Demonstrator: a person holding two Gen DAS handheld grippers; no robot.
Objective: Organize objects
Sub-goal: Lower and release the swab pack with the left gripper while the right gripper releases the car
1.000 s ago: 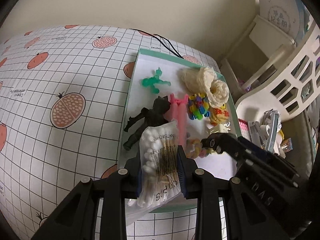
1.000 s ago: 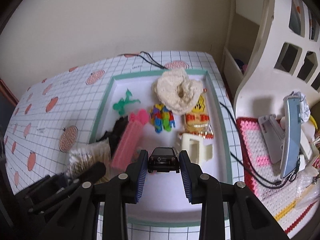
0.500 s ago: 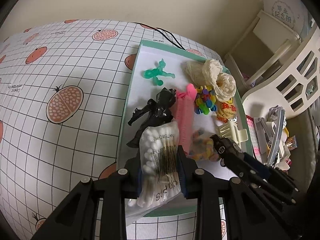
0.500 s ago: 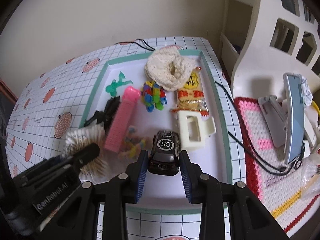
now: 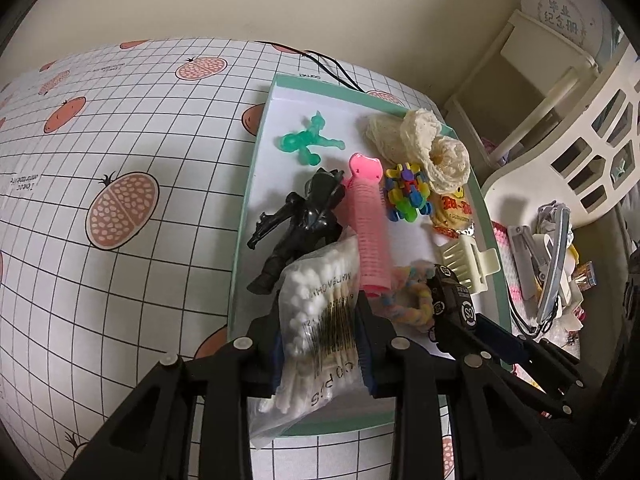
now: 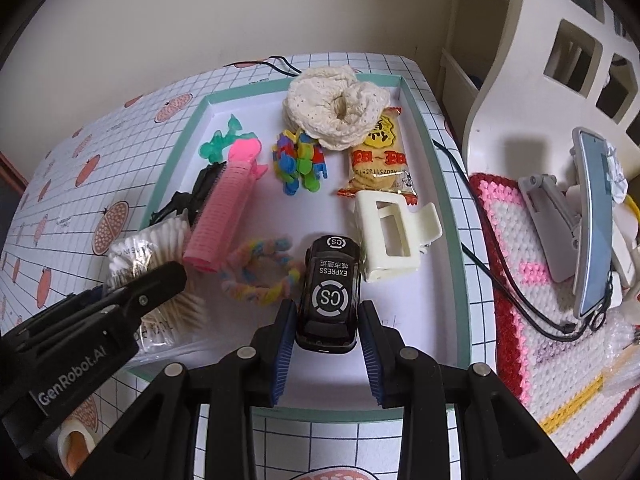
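My left tool was clamped tight on a clear bag of cotton swabs, holding it over the near left corner of the green-rimmed tray. My right tool had its blue pads either side of the black toy car; a narrow gap showed at each pad, so I could not tell whether it gripped. The car sat on the tray floor, between a pastel braided ring and a cream hair claw that it touched. Farther back in the tray lay a pink hair roller, a black figure, a green figure, a colourful block toy, a snack packet and a cream crocheted piece. The tray rested on the tomato-patterned surface.
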